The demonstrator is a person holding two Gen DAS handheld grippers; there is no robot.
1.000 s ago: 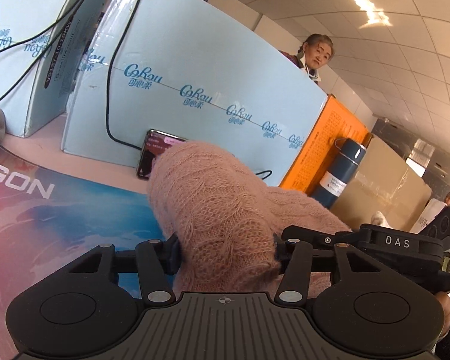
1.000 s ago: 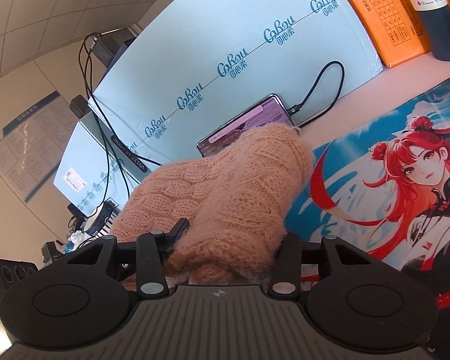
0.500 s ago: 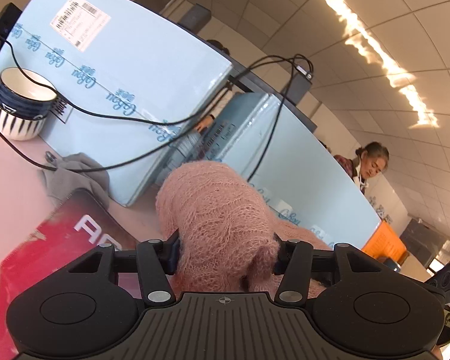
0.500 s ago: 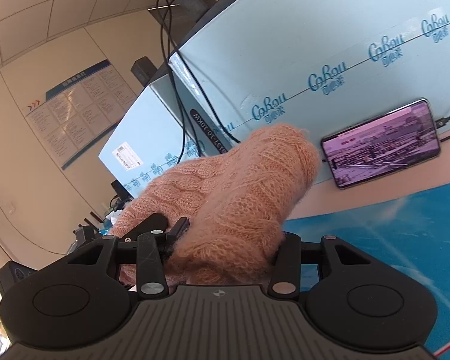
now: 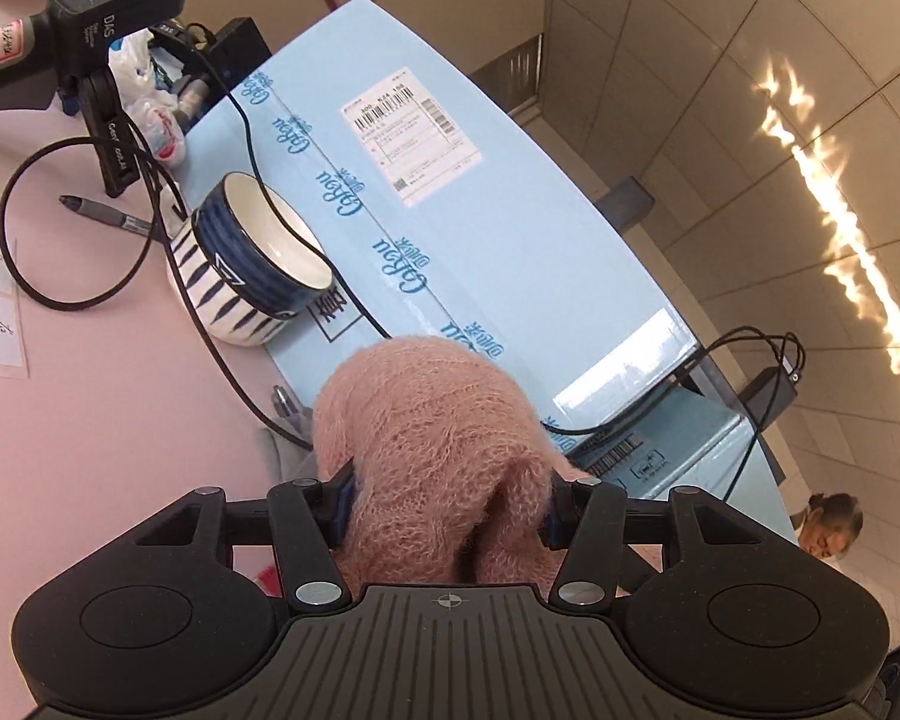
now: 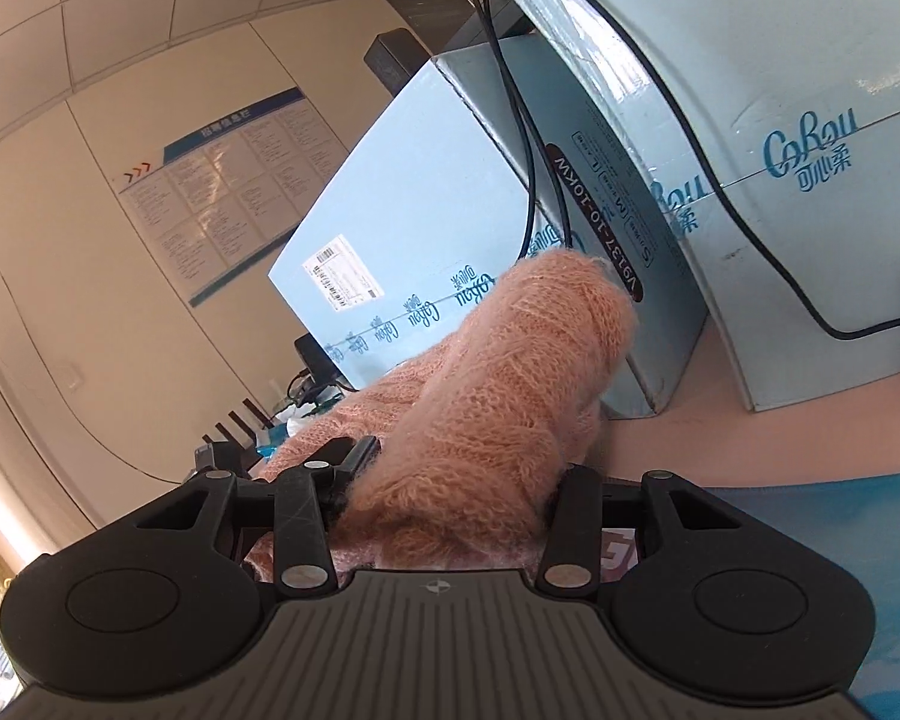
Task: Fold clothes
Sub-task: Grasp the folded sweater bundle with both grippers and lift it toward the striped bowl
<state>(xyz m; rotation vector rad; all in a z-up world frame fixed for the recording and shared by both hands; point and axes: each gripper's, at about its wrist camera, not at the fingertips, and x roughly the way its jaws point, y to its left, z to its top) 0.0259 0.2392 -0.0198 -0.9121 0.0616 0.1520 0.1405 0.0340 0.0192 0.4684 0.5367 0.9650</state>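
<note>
With each hand-held gripper, left [image 5: 447, 507] and right [image 6: 450, 495], clenched on a bunched fold of the pink knitted sweater [image 5: 432, 438] lifted above the tabletop [image 5: 90, 420], the carry-over step seemed underway; next, lay it flat toward 12 o'clock.

**Your right gripper is clamped on the pink sweater**

Your right gripper [image 6: 450, 495] has its jaws closed on a bunched fold of the pink sweater [image 6: 510, 372], which humps up ahead of the fingers. Behind it stand pale blue boxes [image 6: 780, 138] on the pink table [image 6: 720, 420], black cables [image 6: 522, 138] draped over them. A notice board [image 6: 222, 180] hangs on the wall to your left.
</note>
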